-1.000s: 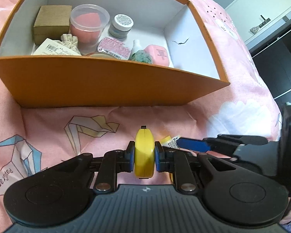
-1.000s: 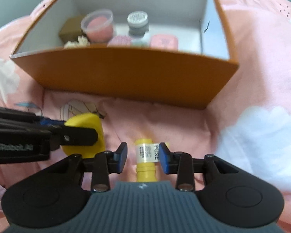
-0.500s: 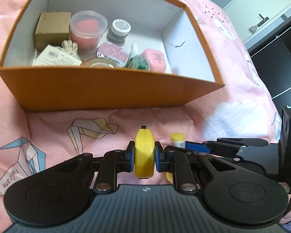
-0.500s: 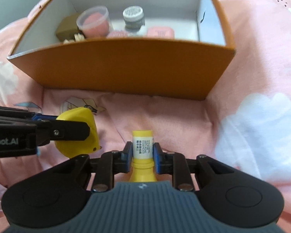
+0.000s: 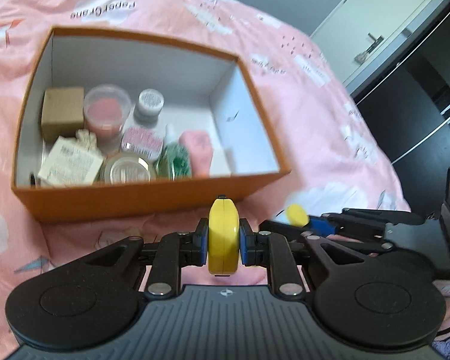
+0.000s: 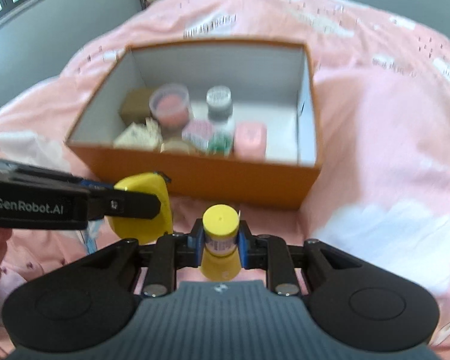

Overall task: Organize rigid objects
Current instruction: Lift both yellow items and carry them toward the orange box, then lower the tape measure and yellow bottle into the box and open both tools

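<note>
My left gripper [image 5: 223, 237] is shut on a flat yellow case [image 5: 223, 234], held on edge above the pink bedspread in front of the orange box [image 5: 135, 198]. The case also shows in the right wrist view [image 6: 153, 207]. My right gripper [image 6: 220, 240] is shut on a yellow bottle [image 6: 220, 225] with a white label, cap pointing at the box [image 6: 225, 177]. The bottle's cap shows in the left wrist view [image 5: 297, 214]. Both grippers are raised, side by side, near the box's front wall.
The box holds a brown carton [image 5: 63, 114], a clear tub with pink content [image 5: 106, 111], a grey-lidded jar [image 5: 149, 105], a pink case [image 5: 196, 150] and several other small items. Its right part has bare white floor [image 5: 243, 153]. A dark cabinet [image 5: 420, 96] stands right.
Both grippers have risen with their objects and now look down into the box. The right gripper closed on the yellow bottle and lifted it off the bedspread.
</note>
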